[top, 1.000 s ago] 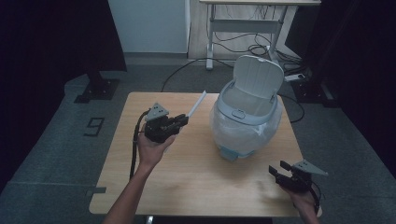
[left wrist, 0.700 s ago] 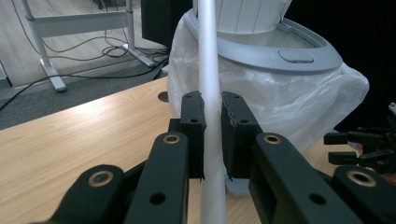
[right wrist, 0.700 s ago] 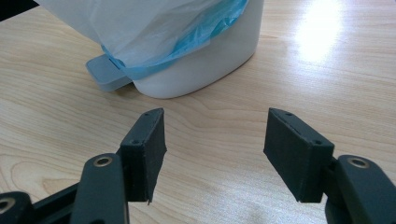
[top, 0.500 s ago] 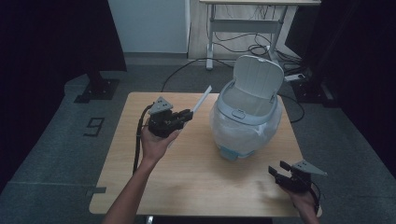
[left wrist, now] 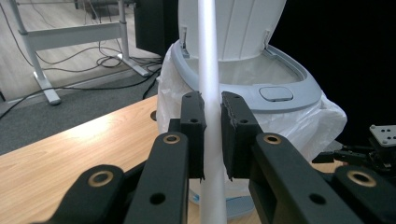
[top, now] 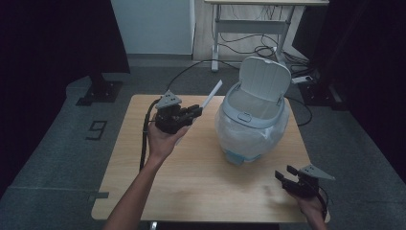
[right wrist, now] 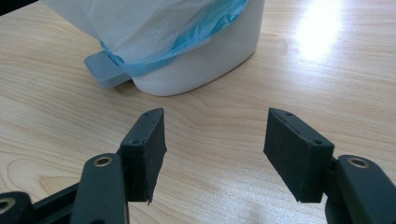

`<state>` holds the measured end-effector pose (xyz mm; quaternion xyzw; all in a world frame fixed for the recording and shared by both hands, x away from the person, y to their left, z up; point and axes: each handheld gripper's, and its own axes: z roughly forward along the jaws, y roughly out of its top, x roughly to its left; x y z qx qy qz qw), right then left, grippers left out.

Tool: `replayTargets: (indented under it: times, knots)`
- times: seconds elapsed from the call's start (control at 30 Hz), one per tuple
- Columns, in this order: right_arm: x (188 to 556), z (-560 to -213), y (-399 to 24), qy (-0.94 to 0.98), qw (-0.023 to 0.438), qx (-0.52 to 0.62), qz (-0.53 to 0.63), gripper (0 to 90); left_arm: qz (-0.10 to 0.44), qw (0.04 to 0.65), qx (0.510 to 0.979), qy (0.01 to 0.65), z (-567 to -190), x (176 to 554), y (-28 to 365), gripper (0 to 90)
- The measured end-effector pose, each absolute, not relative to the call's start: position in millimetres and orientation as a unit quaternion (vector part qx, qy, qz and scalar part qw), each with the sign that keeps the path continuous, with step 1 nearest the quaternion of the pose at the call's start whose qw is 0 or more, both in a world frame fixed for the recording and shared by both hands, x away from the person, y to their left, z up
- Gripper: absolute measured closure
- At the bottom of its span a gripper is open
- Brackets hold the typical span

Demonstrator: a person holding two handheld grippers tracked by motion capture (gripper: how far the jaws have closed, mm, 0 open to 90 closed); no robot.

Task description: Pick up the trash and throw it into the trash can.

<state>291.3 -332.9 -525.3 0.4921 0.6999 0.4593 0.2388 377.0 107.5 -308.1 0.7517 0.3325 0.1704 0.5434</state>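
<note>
White strip [top: 211, 96], thin and flat, pinched between the pads of the left gripper [top: 195, 111]; material hard to tell, possibly paper or plastic. Seen edge-on in the left gripper view [left wrist: 208, 56], running up past the jaws and cut off at top and bottom of that picture. Held above the table [top: 191, 187], tip slanting toward 1 o'clock, just beside the bin [top: 252, 117] at the bin's 9 to 10 o'clock side, apart from its rim.

Stands toward the far right part of the tabletop, lid [top: 264, 78] tipped up and back, clear bag [top: 239, 129] draped over the rim with a blue edge lower down [right wrist: 205, 32]. Inside of the bin mostly hidden by the rim and bag; contents not to be made out. Pedal [right wrist: 105, 70] poking out at the base, seen in the right gripper view.

Right gripper [top: 286, 175] low at the table's 5 o'clock corner, jaws spread with nothing between them, bare wood beneath [right wrist: 212, 135]; hand behind it partly cut off by the bottom edge. Well apart from the bin.

Beyond the table at 12 o'clock, desk legs [top: 215, 40] and loose cables [top: 249, 48] on the floor. At 9 o'clock on the floor, a marking like the figure 9 [top: 97, 129]. Surroundings at both sides too dark to read.
</note>
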Motion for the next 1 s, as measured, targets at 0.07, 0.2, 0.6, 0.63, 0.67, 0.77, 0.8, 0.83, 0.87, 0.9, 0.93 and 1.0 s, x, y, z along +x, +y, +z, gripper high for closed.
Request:
replayTargets:
  times: [0.07, 0.2, 0.6, 0.63, 0.67, 0.77, 0.8, 0.83, 0.87, 0.9, 0.93, 1.0]
  knots:
    - [291, -525, -333, 0.699, 0.239, 0.493, 0.46, 37.9, 0.17, 0.542, 0.753, 0.332, -307, 378, 106, 80.1]
    - [292, -526, -333, 0.699, 0.239, 0.493, 0.46, 38.0, 0.167, 0.543, 0.754, 0.329, -303, 381, 101, 80.1]
    - [291, -526, -334, 0.699, 0.238, 0.493, 0.459, 38.2, 0.165, 0.537, 0.762, 0.323, -300, 386, 88, 80.1]
    - [292, -526, -334, 0.7, 0.238, 0.493, 0.459, 38.2, 0.164, 0.536, 0.762, 0.323, -300, 387, 87, 80.1]
    - [292, -527, -334, 0.7, 0.238, 0.493, 0.459, 38.2, 0.164, 0.536, 0.762, 0.324, -300, 388, 86, 80.1]
    - [292, -527, -334, 0.7, 0.237, 0.493, 0.458, 38.2, 0.163, 0.537, 0.762, 0.323, -298, 389, 84, 80.1]
    - [292, -527, -334, 0.701, 0.237, 0.494, 0.458, 38.2, 0.162, 0.536, 0.763, 0.322, -298, 390, 83, 80.1]
    - [292, -527, -334, 0.7, 0.236, 0.494, 0.458, 38.2, 0.163, 0.536, 0.763, 0.322, -298, 390, 82, 80.1]
    - [292, -528, -334, 0.701, 0.236, 0.494, 0.458, 38.2, 0.163, 0.535, 0.764, 0.321, -297, 390, 81, 80.1]
    - [292, -528, -334, 0.701, 0.236, 0.494, 0.458, 38.3, 0.163, 0.535, 0.765, 0.32, -297, 391, 80, 80.2]
    - [292, -528, -334, 0.701, 0.236, 0.494, 0.457, 38.3, 0.163, 0.534, 0.766, 0.319, -297, 391, 78, 80.2]
    - [292, -528, -334, 0.701, 0.236, 0.494, 0.457, 38.4, 0.162, 0.535, 0.766, 0.317, -296, 392, 76, 80.2]
